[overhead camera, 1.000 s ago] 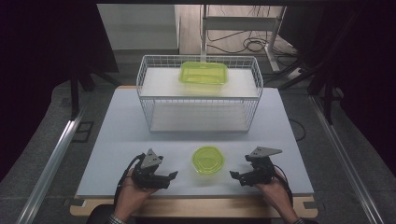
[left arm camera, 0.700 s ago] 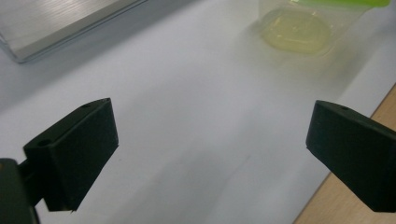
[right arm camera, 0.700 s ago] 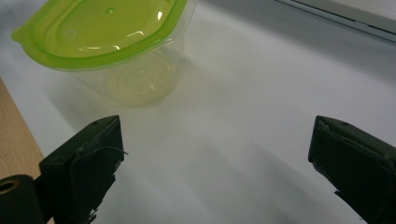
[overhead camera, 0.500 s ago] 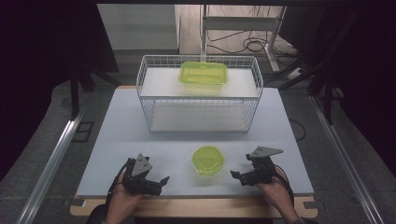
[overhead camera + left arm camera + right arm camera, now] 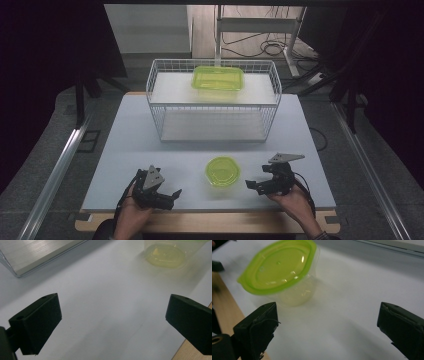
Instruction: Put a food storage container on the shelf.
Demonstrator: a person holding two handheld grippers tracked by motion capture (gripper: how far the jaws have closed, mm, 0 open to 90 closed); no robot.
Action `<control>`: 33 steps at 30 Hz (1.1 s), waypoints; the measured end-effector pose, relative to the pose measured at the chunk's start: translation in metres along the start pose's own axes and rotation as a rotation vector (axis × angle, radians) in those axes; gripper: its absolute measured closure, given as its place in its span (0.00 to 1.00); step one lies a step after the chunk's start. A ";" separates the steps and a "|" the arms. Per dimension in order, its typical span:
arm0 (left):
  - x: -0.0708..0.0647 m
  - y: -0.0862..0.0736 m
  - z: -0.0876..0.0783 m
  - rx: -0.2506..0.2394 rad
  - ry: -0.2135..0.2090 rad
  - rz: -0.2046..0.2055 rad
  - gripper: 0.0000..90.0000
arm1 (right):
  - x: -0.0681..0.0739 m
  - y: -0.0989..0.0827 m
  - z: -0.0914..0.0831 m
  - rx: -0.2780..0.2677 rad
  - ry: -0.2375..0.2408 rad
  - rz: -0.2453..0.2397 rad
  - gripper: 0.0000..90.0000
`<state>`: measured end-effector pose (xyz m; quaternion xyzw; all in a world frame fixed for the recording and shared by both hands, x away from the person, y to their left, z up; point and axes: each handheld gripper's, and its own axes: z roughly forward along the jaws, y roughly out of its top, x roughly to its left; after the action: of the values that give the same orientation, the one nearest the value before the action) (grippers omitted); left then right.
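small round clear plastic tub with a lime-green lid sits on the white bench, near its front edge | left tongs spread wide, just opened, nothing between | right tongs spread, empty, just beside tub | white wire basket behind, flat green-lidded box on top

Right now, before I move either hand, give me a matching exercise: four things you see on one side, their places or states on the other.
1. round container
2. rectangular container
3. left gripper
4. wire basket

A. top of the basket's shelf
B. far half of the table
C. between the two grippers
D. open, holding nothing

Pairs: 1-C, 2-A, 3-D, 4-B
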<state>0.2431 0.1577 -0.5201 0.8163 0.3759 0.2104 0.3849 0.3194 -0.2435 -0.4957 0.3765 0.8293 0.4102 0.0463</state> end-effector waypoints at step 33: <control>-0.007 0.000 0.005 0.034 0.018 0.081 0.01 | -0.026 0.063 0.051 0.137 0.306 0.211 0.68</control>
<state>0.2422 0.1502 -0.5232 0.8353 0.3497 0.2266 0.3586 0.3946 -0.2038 -0.4905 0.3967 0.8088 0.4077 -0.1493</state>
